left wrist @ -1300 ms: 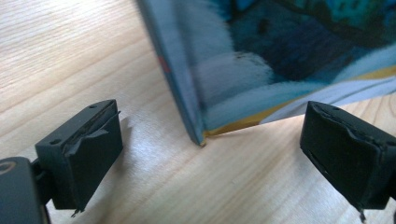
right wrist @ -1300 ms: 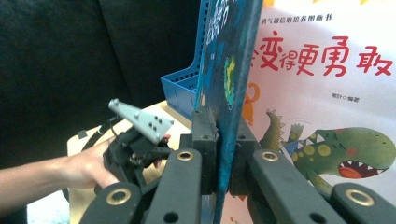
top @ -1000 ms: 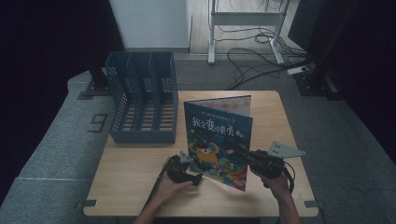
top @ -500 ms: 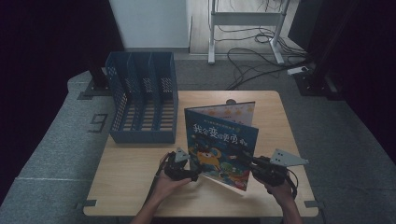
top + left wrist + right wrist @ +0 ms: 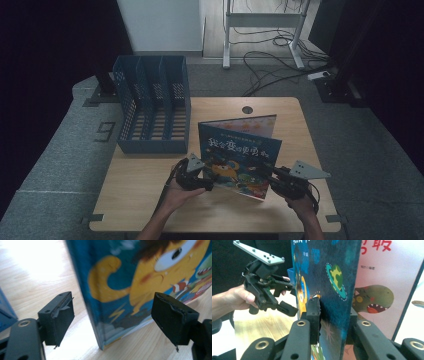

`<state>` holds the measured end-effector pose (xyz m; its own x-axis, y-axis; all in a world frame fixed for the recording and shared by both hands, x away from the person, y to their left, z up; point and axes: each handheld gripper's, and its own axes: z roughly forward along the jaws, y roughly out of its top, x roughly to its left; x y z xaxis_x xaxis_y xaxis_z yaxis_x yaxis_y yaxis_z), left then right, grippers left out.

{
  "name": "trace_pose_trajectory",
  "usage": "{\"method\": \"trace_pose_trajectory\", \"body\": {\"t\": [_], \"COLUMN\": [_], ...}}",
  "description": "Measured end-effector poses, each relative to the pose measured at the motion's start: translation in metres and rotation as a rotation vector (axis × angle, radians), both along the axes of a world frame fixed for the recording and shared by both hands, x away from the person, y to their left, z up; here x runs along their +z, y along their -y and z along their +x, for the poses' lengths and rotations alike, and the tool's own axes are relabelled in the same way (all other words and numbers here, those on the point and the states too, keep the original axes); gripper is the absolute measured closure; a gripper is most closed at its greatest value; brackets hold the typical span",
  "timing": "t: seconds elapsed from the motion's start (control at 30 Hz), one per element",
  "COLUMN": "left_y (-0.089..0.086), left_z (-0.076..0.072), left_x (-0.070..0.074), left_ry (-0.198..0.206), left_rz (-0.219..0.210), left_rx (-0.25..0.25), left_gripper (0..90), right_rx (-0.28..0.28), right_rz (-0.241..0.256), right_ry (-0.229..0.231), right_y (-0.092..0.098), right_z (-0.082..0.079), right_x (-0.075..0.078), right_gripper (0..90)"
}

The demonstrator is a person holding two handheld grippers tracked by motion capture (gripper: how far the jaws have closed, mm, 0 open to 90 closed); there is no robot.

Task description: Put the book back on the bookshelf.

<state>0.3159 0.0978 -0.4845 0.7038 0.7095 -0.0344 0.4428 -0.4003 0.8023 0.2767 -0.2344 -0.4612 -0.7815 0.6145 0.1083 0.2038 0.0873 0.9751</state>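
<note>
Since half a second ago the picture book (image 5: pixel 240 157) has tipped a little more upright and its front cover has swung further from the pages behind. It stands on its lower edge on the near half of the wooden table (image 5: pixel 145 200), partly open, blue cartoon cover facing the person, with the pink inner pages showing at its far side. The right gripper (image 5: pixel 278 179) grips the book's near right part; in the right gripper view its jaws are clamped on the cover, one pad on each face. The left gripper (image 5: pixel 204 181) sits at the book's near left corner with its jaws wide apart, the cover's edge standing between them, touching neither pad. On the far left of the table stands a blue slotted file rack (image 5: pixel 152 110), well apart from the book.
</note>
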Motion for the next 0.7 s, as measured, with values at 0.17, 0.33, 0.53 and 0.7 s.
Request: {"method": "trace_pose_trajectory", "body": {"t": [0.17, 0.33, 0.53, 0.7], "left_y": [-0.002, 0.0, 0.003, 0.002], "left_z": [-0.001, -0.003, -0.007, -0.012], "left_x": [0.005, 0.01, 0.017, 0.024], "left_ry": [0.009, 0.022, 0.061, 0.098], "left_rz": [-0.018, -0.024, -0.042, -0.068], "left_rx": [-0.011, -0.021, -0.03, -0.025], "left_gripper": [22.7, 27.5, 35.0, 38.7], "right_rx": [-0.004, -0.01, -0.032, -0.05], "right_rz": [0.005, 0.007, 0.013, 0.003], "right_ry": [-0.007, -0.012, -0.028, -0.04], "right_y": [0.002, 0.004, 0.003, 0.003], "right_z": [0.002, 0.004, 0.006, 0.009], "right_x": [-0.004, -0.007, -0.007, -0.009], "right_gripper": [69.0, 66.1, 62.8, 59.0]}}
